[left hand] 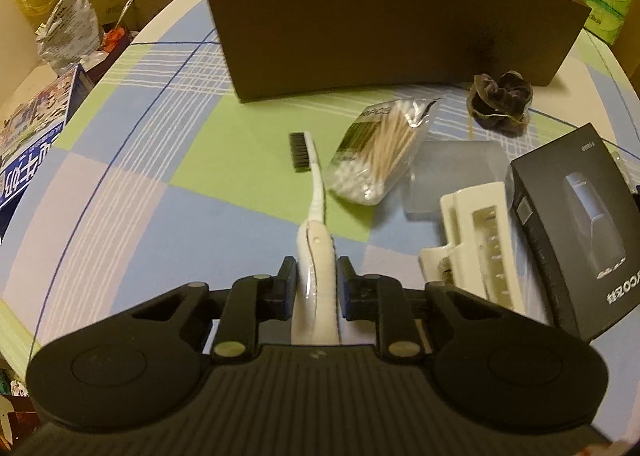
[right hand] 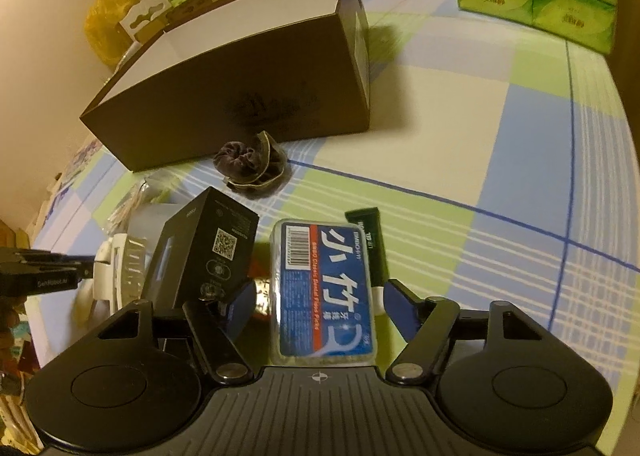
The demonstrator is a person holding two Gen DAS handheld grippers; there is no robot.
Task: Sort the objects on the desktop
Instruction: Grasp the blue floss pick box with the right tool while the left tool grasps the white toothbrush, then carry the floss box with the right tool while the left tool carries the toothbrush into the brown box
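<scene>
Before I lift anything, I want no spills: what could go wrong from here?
The left gripper pinches the toothbrush near its handle end, so the head may swing into the cotton swab bag. The right gripper, open around the floss pick box, could nudge the green tube or black box alongside.

Left tabletop [left hand: 132, 192] free; right blocked: black box [left hand: 576, 224].

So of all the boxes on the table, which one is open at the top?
The big brown cardboard box at the back: its top is open, showing white inner walls. The black product box and the blue floss-pick box are both closed.
</scene>
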